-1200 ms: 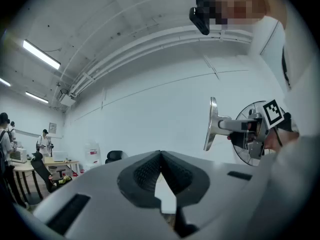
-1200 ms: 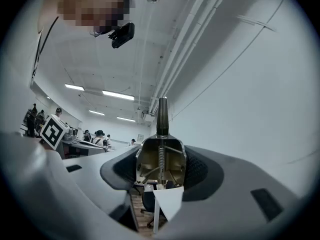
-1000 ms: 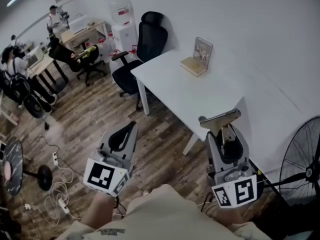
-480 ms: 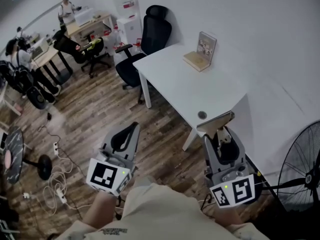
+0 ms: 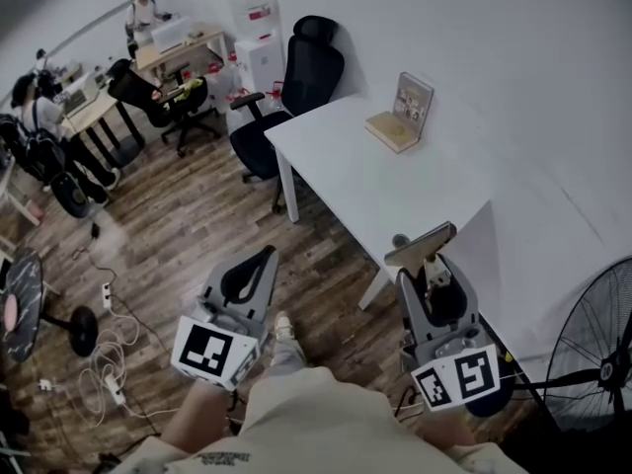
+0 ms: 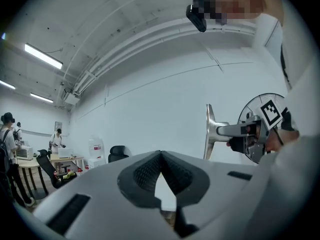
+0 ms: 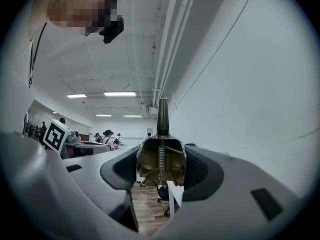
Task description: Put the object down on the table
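Right claw (image 5: 432, 270) grips metal tool (image 5: 422, 246) beside table (image 5: 395, 191); 1 wooden stand (image 5: 400, 117) atop.

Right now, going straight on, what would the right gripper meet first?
Probably the near end of the white table, just ahead of the right gripper and the metal object it holds; it may pass above, height unclear.

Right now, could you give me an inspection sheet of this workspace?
Surface: white table, mostly bare.
Job's things: metal tool, held by the table's near corner, not yet set down.
Clutter: picture stand at the table's far edge.
Grippers: right gripper jaws clamp the tool; left gripper jaws together, empty.
Cables: white cables and a power strip on the wooden floor.
Surroundings: office chair, standing fan, people at desks.
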`<state>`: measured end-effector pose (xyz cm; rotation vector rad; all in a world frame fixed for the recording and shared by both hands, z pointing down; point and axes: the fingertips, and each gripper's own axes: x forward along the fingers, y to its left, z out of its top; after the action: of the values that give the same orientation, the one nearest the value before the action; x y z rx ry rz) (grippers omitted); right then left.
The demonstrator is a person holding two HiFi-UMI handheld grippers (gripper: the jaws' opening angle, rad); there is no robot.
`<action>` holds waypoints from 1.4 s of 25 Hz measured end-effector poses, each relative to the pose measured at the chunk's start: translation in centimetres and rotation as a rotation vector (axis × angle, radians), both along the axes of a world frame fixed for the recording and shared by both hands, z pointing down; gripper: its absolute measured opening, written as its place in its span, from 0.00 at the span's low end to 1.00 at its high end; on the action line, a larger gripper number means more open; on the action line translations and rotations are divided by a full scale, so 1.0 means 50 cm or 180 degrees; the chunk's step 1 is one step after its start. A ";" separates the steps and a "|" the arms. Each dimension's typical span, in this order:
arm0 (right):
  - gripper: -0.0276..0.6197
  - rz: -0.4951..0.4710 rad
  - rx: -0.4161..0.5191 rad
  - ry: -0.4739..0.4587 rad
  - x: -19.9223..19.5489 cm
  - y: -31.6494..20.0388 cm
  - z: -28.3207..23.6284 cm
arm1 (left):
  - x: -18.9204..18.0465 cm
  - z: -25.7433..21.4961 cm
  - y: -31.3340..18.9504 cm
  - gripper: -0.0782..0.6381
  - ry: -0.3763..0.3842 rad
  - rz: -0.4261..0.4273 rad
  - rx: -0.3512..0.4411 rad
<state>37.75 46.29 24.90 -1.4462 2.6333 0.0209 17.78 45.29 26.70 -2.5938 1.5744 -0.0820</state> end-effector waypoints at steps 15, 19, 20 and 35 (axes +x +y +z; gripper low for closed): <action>0.41 -0.0143 -0.0195 0.0018 -0.175 -0.264 0.012 | -0.165 0.009 -0.257 0.14 0.0172 0.0002 -0.0101; 0.41 -0.0128 -0.0290 0.0023 -0.232 -0.352 0.015 | -0.219 0.013 -0.349 0.14 0.0212 0.0032 -0.0165; 0.41 -0.0118 -0.0322 0.0022 -0.248 -0.374 0.018 | -0.235 0.014 -0.370 0.14 0.0215 0.0042 -0.0178; 0.41 -0.0126 -0.0620 -0.0253 -0.481 -0.640 0.075 | -0.441 0.075 -0.600 0.14 0.0186 0.0163 -0.0433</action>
<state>13.68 14.29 28.65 -1.4173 2.6603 -0.2988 -4.28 15.28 30.48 -2.7622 1.5723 -0.1141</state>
